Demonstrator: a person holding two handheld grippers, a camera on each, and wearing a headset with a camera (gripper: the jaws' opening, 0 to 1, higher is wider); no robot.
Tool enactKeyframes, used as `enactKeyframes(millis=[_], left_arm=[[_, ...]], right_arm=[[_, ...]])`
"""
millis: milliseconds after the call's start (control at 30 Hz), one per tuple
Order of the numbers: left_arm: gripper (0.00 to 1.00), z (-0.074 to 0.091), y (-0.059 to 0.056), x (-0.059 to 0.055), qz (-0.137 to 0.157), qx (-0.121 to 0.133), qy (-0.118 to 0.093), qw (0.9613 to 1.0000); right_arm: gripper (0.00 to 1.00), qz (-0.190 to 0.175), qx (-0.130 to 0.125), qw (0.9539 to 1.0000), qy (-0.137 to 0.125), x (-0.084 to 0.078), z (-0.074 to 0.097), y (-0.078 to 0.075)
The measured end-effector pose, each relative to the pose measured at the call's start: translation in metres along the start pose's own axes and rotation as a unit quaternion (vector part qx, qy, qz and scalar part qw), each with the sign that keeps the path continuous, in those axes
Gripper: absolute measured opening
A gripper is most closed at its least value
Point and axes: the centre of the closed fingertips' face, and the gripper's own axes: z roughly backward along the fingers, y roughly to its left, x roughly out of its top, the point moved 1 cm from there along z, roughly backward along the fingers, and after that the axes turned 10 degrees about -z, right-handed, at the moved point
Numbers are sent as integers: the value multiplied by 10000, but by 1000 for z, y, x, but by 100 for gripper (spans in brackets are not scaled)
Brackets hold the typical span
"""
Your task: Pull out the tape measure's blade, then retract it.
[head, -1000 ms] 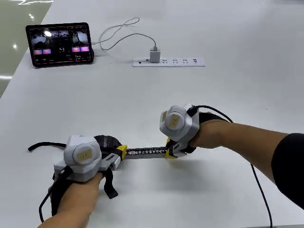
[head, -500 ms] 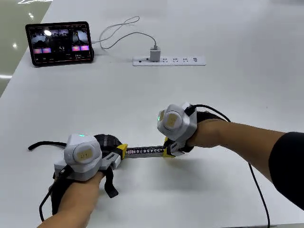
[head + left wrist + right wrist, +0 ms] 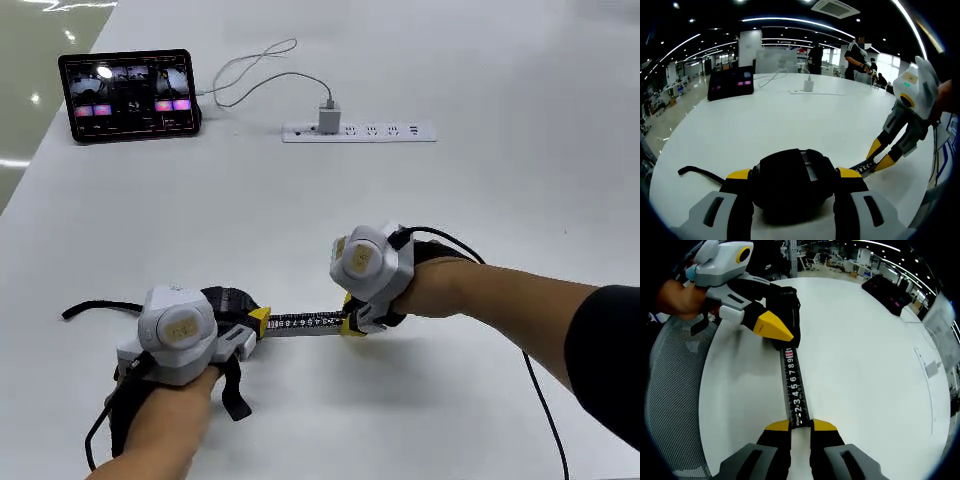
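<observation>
A black tape measure case (image 3: pixel 792 182) lies on the white table between the yellow-tipped jaws of my left gripper (image 3: pixel 794 175), which is shut on it; the same case (image 3: pixel 232 303) and left gripper (image 3: pixel 250 325) sit at the lower left in the head view. A short length of numbered blade (image 3: pixel 795 392) runs from the case (image 3: pixel 785 315) to my right gripper (image 3: pixel 801 425), which is shut on the blade's end. In the head view the blade (image 3: pixel 305 321) spans the gap to the right gripper (image 3: pixel 350 322). A black wrist strap (image 3: pixel 95 308) trails left from the case.
At the table's far left stands a lit tablet (image 3: pixel 128 94). A white power strip (image 3: pixel 360 131) with a charger and white cable lies at the far middle. A black cable (image 3: pixel 545 400) runs along the right arm. People stand in the background of the left gripper view.
My right gripper has moved left toward the case, so the exposed blade is shorter. The left gripper and the case have stayed put.
</observation>
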Motion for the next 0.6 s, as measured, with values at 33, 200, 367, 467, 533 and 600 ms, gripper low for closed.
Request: enactKeyframes(millis=[33,200,367,467,533,600], left_arm=[[60,0,0,0,1,-3,3,10000],[60,0,0,0,1,-10,19,10000],[60,0,0,0,2,-20,26,10000],[60,0,0,0,4,-21,26,10000],[60,0,0,0,7,-18,27,10000],[60,0,0,0,10,-16,26,10000]], right_arm=[[9,10,-7,10000,-8,0,0,0],[9,-9,-16,10000,-95,2,-1,0],[9,0,-5,9999,-130,4,-2,1],[9,40,2,9999,-138,5,-2,1],[9,239,60,9996,-154,5,-2,2],[9,269,82,9995,-172,6,-3,2]])
